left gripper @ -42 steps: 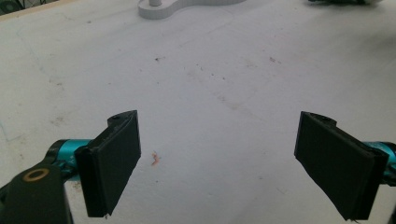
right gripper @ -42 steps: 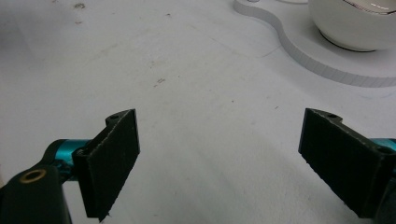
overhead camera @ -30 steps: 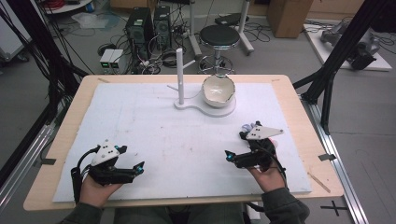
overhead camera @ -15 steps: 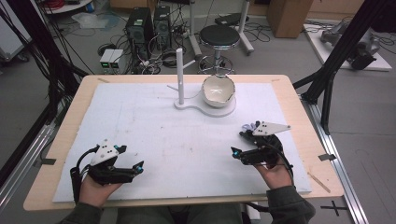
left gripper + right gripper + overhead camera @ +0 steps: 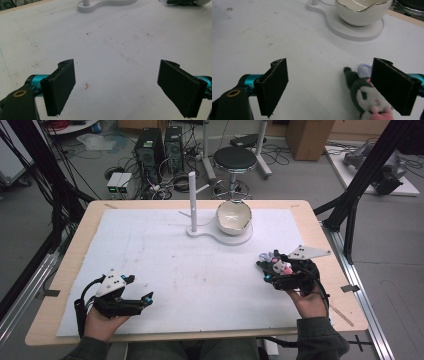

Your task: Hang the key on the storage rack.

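Showing black-and-white with a pink patch and pale lilac ear: plush toy [image 5: 367,97]. Gleaming white with a gold-edged wavy rim: bowl [image 5: 233,216], upper middle. Lying white, faintly stained: sheet [image 5: 175,270] over tan bench [image 5: 320,227]. Showing black with teal accents: left tool [image 5: 148,298], right tool [image 5: 263,271].

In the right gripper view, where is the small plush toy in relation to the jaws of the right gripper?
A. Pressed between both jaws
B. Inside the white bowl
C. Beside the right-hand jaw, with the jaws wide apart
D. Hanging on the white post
C: the plush toy lies on the white table cover against the right-hand jaw, and the right gripper stands wide open.
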Tool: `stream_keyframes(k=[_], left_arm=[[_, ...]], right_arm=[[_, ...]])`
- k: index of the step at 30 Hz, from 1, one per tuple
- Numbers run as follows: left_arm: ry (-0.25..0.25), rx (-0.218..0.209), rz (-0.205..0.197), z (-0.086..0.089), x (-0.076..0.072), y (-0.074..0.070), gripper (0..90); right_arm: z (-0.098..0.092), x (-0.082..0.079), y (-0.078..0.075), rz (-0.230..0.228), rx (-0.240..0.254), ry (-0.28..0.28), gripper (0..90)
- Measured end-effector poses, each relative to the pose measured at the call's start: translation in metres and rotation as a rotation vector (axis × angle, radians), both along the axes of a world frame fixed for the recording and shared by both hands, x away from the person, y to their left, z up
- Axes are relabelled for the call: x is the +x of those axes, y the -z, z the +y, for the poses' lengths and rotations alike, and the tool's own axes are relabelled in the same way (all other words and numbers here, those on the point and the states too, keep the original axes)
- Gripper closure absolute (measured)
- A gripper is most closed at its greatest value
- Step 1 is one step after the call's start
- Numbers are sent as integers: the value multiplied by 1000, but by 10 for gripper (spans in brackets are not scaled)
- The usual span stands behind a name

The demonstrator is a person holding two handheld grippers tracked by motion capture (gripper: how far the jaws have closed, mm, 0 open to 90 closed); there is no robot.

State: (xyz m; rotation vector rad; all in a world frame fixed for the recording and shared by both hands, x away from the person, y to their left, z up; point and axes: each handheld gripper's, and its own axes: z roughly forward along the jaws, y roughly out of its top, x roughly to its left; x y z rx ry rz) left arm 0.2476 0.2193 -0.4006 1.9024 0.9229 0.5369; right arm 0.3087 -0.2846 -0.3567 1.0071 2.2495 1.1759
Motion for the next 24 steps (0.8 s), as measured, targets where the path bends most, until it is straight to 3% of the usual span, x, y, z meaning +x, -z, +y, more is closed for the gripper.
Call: stream_keyframes(k=[13, 18, 24], left_arm=[[-6, -4, 3, 0, 2, 1, 152], [-4, -5, 4, 1, 3, 1, 152], [-6, -5, 3, 1, 3, 1, 152]], right_arm=[[-29, 12, -10, 17, -7, 59, 154], [-34, 29, -8, 64, -41, 66, 163], [-39, 36, -4, 95, -54, 78, 164]])
